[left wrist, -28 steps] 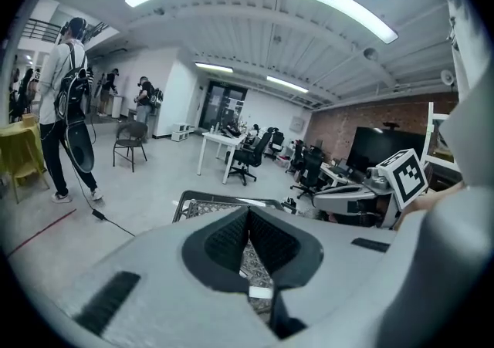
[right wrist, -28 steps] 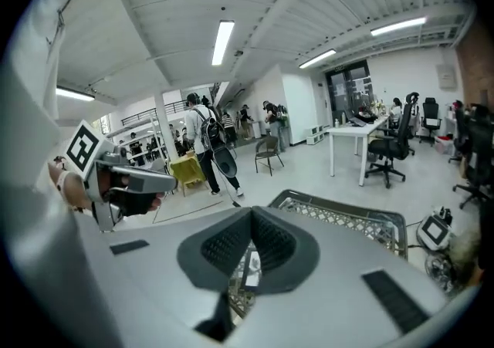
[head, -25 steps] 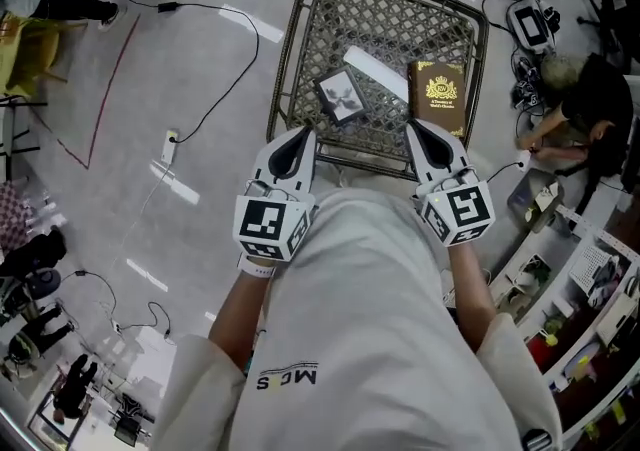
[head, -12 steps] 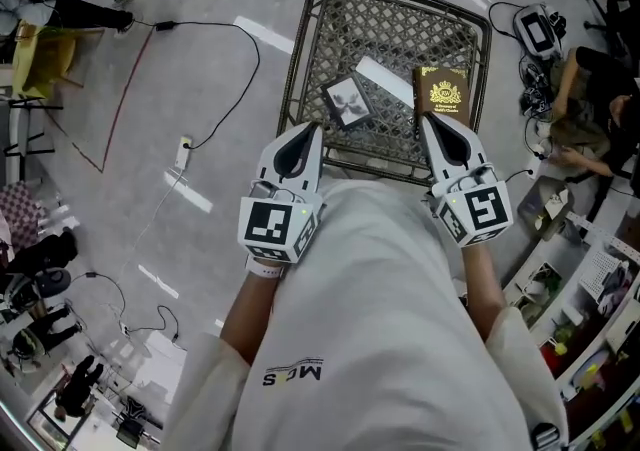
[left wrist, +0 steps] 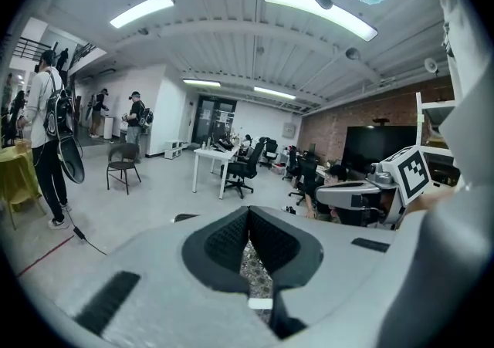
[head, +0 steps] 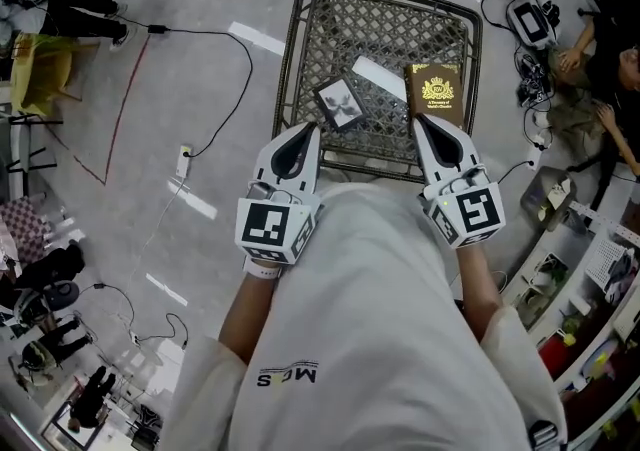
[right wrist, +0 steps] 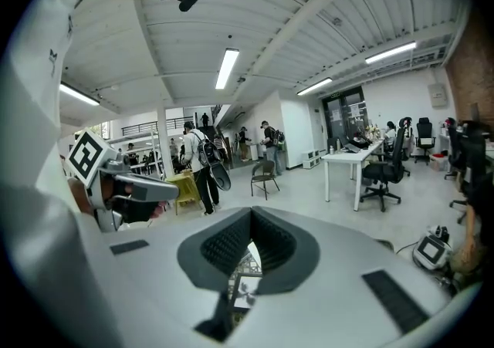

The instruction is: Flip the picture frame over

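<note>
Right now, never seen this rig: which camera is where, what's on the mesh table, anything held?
No robot arm: a person holds a two-jaw gripper in each hand. The head view looks down from their head at the left gripper and right gripper. The two gripper views ride on the grippers, looking along the jaws. On the mesh table lie a picture frame, picture side up, a brown book and a white strip. Both grippers are shut, holding nothing.
</note>
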Action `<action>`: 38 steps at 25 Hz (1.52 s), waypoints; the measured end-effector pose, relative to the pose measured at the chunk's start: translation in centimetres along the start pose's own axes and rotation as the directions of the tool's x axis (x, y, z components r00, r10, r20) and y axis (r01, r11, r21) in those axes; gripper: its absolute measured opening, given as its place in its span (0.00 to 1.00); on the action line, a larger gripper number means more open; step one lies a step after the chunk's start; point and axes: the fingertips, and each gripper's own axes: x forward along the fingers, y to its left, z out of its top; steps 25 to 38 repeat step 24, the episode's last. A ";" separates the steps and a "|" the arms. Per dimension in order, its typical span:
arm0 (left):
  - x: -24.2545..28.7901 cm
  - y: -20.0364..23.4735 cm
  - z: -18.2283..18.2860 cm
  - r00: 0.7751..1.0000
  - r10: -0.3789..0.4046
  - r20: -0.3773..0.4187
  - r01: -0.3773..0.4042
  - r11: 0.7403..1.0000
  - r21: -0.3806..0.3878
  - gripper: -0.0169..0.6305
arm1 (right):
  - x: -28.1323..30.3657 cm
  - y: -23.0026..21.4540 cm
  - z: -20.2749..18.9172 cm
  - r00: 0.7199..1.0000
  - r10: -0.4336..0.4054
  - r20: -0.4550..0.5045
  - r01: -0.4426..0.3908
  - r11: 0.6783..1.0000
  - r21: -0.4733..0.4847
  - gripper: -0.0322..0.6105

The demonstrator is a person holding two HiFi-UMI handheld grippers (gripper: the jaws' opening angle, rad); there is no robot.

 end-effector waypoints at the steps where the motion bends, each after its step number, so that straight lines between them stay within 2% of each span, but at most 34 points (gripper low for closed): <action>1: 0.1 -0.1 0.0 1.000 -0.004 -0.001 0.004 1.000 0.004 0.06 | 0.0 0.0 0.0 1.000 0.000 -0.001 0.000 1.000 -0.006 0.08; 16: 0.1 0.1 0.2 1.000 0.002 -0.011 -0.002 1.000 0.012 0.06 | 0.5 -0.1 0.3 0.999 0.049 0.002 -0.049 0.997 -0.054 0.08; 38: -0.1 0.4 0.1 1.000 0.007 -0.005 -0.007 1.000 -0.005 0.06 | 1.1 1.0 0.0 1.000 0.028 0.000 -0.028 0.999 -0.041 0.08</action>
